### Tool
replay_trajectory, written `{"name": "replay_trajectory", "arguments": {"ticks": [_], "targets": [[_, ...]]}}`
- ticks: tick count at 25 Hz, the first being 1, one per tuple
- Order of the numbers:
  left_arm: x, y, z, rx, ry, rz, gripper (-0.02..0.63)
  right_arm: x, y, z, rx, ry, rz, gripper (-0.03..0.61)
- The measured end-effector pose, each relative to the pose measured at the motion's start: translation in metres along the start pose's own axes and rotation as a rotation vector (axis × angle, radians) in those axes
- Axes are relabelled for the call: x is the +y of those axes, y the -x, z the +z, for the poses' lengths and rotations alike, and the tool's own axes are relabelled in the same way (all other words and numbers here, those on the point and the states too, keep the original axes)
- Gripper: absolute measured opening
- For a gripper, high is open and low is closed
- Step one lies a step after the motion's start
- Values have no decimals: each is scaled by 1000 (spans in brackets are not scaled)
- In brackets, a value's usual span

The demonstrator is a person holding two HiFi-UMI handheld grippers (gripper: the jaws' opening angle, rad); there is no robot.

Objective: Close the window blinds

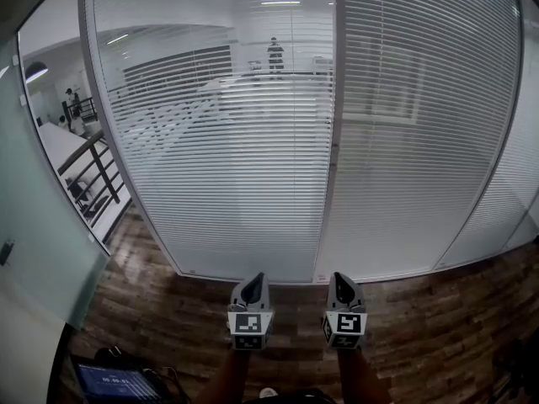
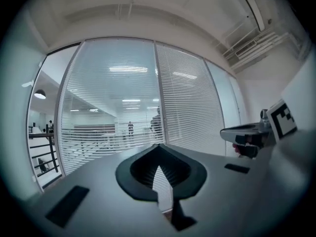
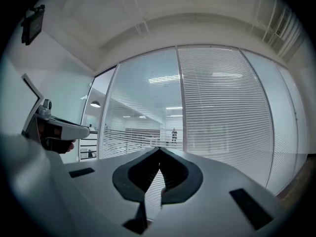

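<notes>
**A:** Two grey handheld tools sit side by side at the bottom middle of the head view. The left gripper (image 1: 256, 279) and the right gripper (image 1: 340, 278) both point level at the glass wall, near each other but not touching.

**B:** Holding anything?

**A:** No. In each gripper's own view the dark jaws are clenched tip to tip with nothing caught between them. Only the window shows through the narrow slit lower down.

**B:** And the blinds?

**A:** The white horizontal-slat window blinds (image 1: 227, 167) fill the middle and top of the frame. They hang all the way down to the bottom rail and are well apart from both grippers. Left of the grey upright frame post (image 1: 335, 141), the slats are tilted enough to see through. You can make out ceiling lights, a pale room and a distant person (image 1: 275, 55) standing at upper centre. The right-hand blind panel (image 1: 421, 141) looks much more solid, and very little shows behind it.

**B:** What's at the edges?

**A:** At upper left there's a narrow clear glass pane (image 1: 55, 91), with a black metal railing (image 1: 94, 171) beyond it. A brown wood-plank floor (image 1: 168, 310) runs along the bottom, under the grippers. In the lower left corner sits a dark screen with a blue glow (image 1: 118, 383). The person's forearms come up from the bottom edge, one behind each gripper.
</notes>
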State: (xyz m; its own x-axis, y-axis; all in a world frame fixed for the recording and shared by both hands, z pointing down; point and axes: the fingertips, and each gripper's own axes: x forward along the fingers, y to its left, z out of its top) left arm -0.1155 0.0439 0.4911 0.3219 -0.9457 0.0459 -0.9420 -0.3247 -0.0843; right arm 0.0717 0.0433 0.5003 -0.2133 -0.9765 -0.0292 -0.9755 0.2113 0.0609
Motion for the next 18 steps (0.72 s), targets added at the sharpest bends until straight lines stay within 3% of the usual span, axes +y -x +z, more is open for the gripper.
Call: {"name": "replay_trajectory", "arguments": {"ticks": [5, 10, 18], "targets": [[9, -2, 1, -4, -34, -18, -7, 8, -1, -1, -5, 8, -11, 3], [19, -2, -9, 12, -4, -35, -8, 24, 0, 2, -42, 24, 7, 3], [27, -1, -12, 7, 17, -85, -7, 31, 2, -6, -3, 19, -43, 3]]}}
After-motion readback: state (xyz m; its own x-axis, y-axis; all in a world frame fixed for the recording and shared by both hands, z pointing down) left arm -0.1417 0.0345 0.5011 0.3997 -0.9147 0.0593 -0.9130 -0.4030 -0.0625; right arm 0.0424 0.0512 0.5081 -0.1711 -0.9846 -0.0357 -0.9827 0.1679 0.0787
